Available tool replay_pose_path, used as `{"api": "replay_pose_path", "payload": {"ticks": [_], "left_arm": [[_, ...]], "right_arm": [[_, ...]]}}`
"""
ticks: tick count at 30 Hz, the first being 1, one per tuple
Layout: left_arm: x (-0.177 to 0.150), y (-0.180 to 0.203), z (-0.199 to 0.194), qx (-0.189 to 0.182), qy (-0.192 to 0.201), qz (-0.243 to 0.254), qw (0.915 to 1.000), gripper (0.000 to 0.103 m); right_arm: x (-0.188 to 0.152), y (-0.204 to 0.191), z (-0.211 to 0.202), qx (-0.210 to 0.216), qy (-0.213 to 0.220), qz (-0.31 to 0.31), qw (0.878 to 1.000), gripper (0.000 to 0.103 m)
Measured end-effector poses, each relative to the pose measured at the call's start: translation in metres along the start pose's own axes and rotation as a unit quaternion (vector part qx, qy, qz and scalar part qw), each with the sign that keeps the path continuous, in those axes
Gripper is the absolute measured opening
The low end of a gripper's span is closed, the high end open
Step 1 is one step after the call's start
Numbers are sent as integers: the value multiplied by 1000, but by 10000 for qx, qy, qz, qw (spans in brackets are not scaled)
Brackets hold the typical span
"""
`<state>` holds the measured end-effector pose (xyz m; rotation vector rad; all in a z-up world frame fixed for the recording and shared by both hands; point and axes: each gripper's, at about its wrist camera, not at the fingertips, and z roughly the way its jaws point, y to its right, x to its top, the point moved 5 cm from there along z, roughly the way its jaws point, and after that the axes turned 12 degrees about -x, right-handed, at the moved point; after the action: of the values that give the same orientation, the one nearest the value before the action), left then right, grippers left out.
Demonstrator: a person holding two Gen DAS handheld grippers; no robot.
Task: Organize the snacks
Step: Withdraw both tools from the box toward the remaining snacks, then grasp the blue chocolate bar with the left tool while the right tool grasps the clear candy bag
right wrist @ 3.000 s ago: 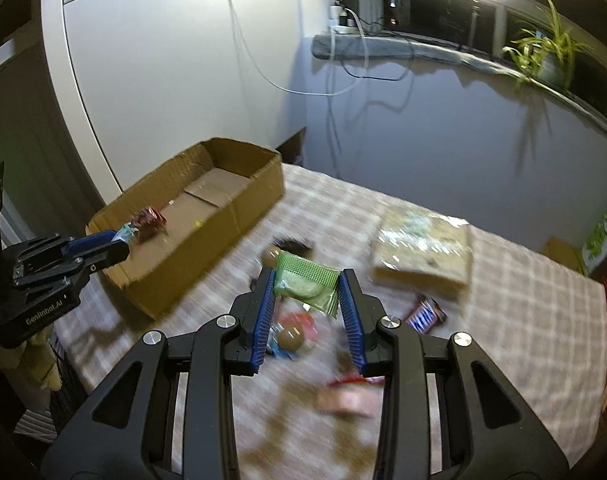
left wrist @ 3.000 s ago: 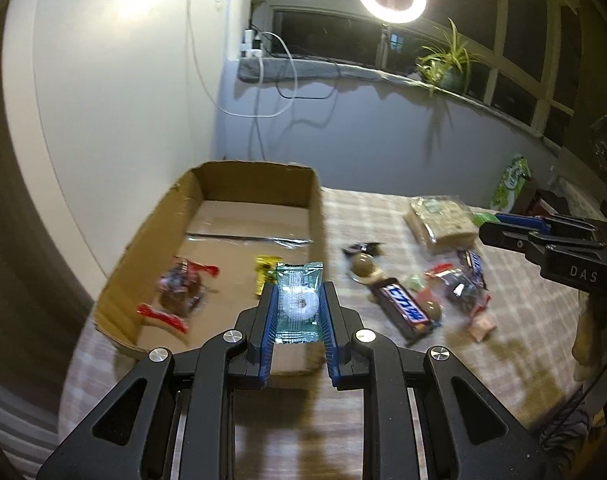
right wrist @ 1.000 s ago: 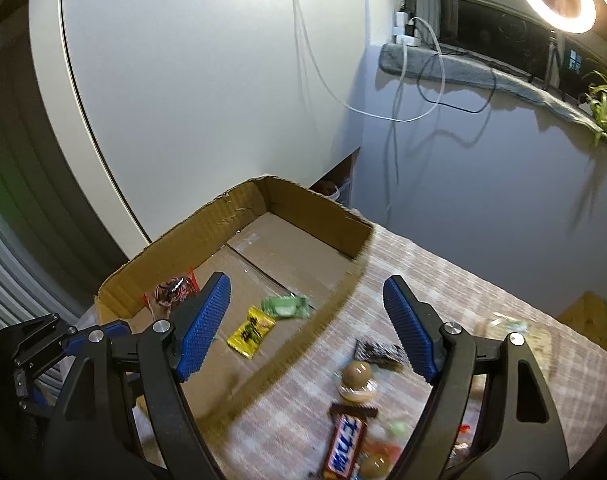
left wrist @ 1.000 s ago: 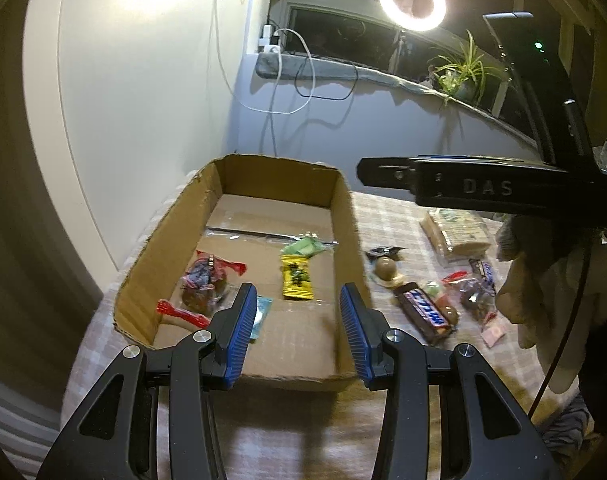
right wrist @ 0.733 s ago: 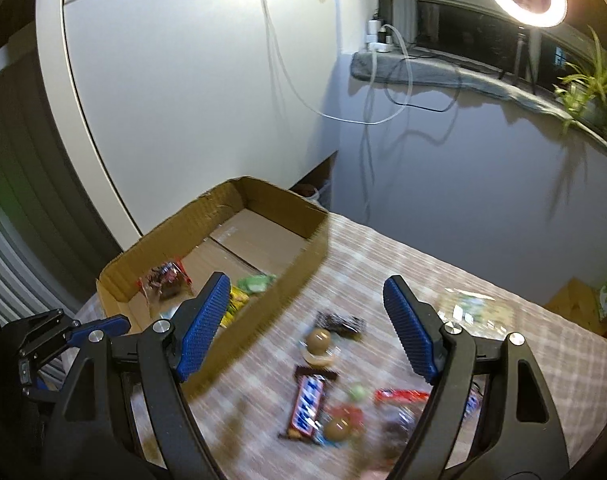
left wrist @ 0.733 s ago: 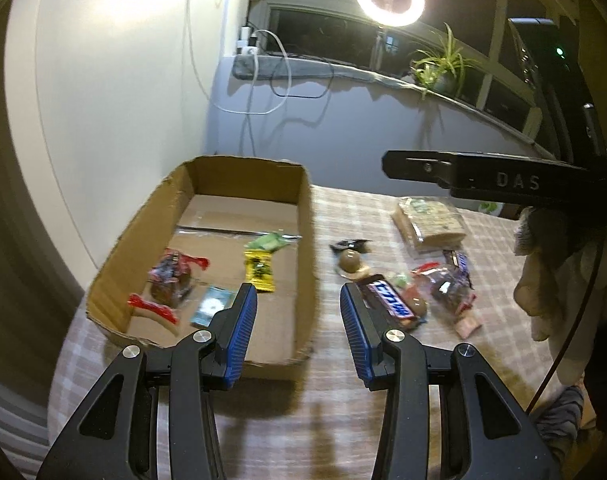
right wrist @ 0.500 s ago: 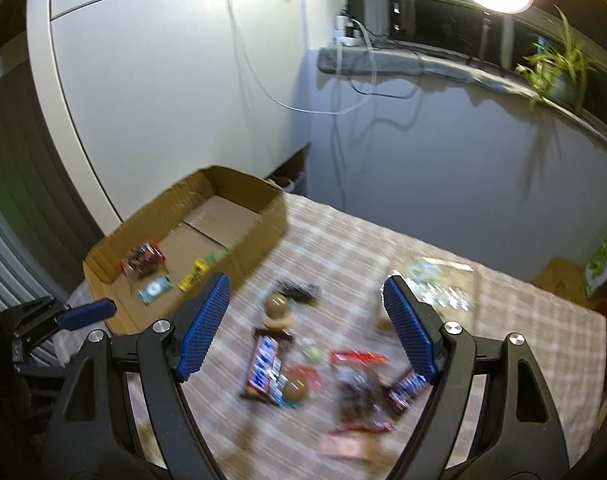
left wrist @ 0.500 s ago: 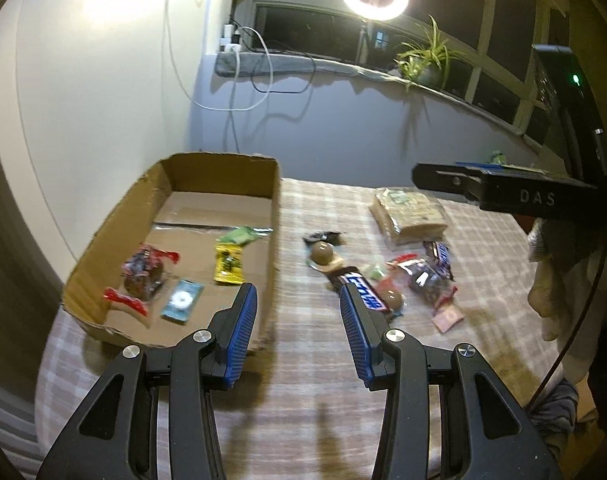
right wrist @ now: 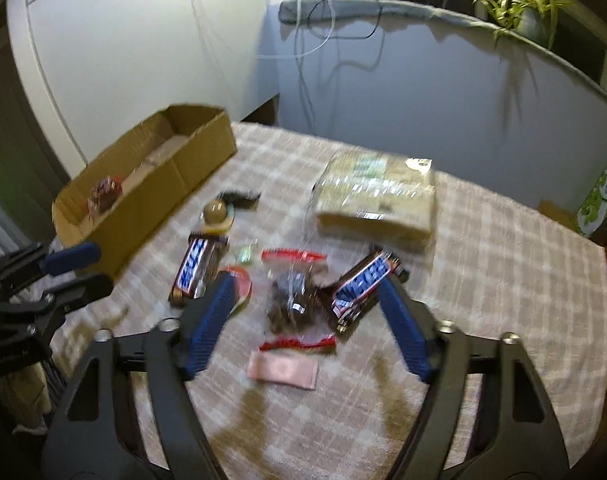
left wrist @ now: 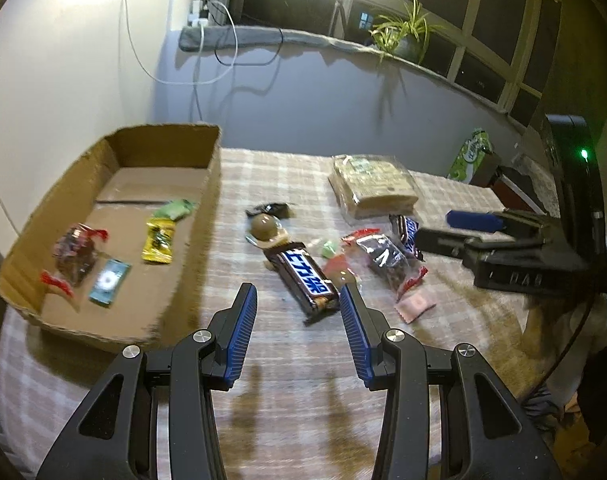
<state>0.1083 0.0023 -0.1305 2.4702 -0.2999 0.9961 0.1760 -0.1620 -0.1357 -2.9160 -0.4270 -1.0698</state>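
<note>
Both tongs spread, empty: drop left gripper (left wrist: 299, 320) square over bar (left wrist: 306, 276), right gripper (right wrist: 303, 320) over bag (right wrist: 293, 300), pinch mid-wrapper, then to box (left wrist: 201, 216).

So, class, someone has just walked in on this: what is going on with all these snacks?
A person is sorting snacks with a gripper in each hand. Both the left gripper and right gripper are open and hold nothing. Several wrapped snacks lie in the cardboard box, while others lie loose on the checked tablecloth. The left gripper points at a Snickers bar, the right at a clear bag of dark sweets.
</note>
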Motion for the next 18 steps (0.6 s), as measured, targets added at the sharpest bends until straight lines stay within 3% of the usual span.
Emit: {"api": "replay_pose_path", "payload": {"ticks": [5,11,15,18], "left_arm": [[-2,1,14,-38,-141,-87,9999,42],[-2,-1,29,-34,-269,-162,9995,42],[0,-5,39,-41,-345,-280,9990,42],[2,-7,47,-30,-389,-312,9987,42]], "right_arm": [[-12,-10,15,85,-155,-246,9995,54],[-11,-19,27,183,-200,-432,9987,53],[-10,-21,35,213,-270,-505,9981,44],[-11,-24,41,211,-301,-576,9977,44]]}}
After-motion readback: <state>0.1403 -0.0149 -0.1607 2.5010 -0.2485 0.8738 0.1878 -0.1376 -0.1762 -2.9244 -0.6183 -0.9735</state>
